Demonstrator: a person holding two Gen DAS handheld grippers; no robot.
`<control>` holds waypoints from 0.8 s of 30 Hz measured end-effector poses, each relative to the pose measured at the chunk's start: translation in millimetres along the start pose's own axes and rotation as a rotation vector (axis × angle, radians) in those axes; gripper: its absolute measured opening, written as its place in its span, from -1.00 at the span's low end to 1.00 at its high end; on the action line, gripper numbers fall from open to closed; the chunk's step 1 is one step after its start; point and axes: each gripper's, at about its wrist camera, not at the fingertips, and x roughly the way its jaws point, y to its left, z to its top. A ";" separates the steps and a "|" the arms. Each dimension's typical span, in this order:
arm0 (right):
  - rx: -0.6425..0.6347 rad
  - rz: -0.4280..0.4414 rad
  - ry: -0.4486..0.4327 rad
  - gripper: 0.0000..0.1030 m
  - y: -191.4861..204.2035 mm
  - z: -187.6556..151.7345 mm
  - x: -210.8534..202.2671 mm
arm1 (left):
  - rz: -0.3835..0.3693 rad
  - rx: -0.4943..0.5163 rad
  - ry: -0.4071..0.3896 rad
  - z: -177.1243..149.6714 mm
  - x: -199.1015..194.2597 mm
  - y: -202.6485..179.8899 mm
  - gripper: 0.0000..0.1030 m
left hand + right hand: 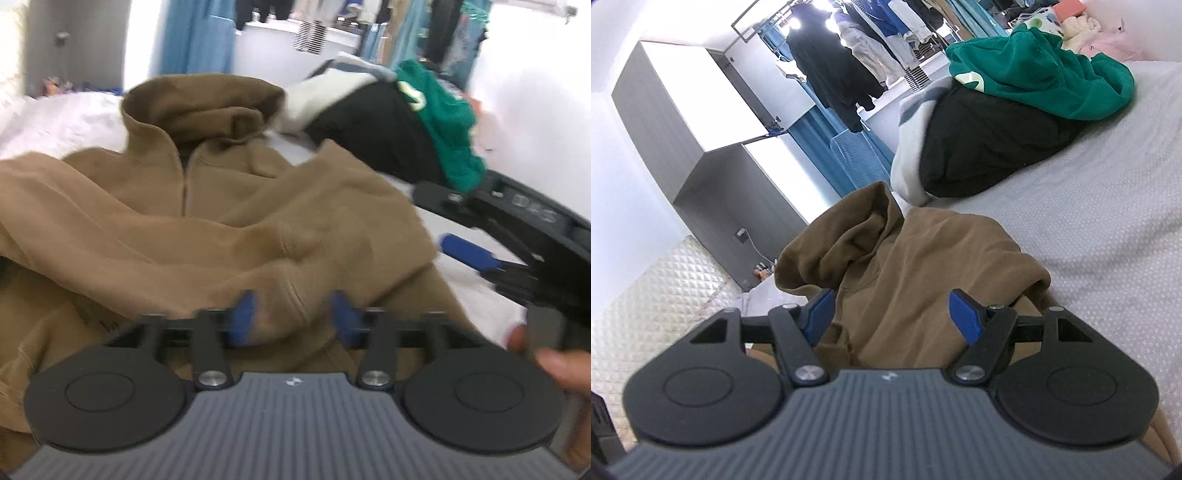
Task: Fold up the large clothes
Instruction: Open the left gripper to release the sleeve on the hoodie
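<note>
The brown fleece zip hoodie (pixel 207 206) lies spread on the white quilted bed (pixel 1089 236), sleeve folded across its chest. Both the left claw (pixel 293 317) and right claw (pixel 892 315) hover spread (nothing pinched). Grip the hem evenly, I'd judge, to fold straight.

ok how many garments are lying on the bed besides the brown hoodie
3 that show: a green garment on top of the pile, a black one beneath it, a white-grey one at the pile's left edge. More may be hidden underneath.
</note>
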 end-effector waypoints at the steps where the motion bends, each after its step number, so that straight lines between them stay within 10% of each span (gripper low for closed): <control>1: -0.003 0.006 0.004 0.39 1.4 -0.9 -0.2 | -0.029 0.001 0.003 1.9 -6.3 5.1 0.35; 8: -0.076 0.047 0.003 0.39 24.7 -2.5 -0.9 | -0.081 -0.006 -0.079 14.2 -56.8 57.4 0.34; 24: -0.473 0.072 0.153 0.24 104.2 -50.1 58.4 | 0.224 -0.188 -0.200 73.4 -21.8 237.4 0.07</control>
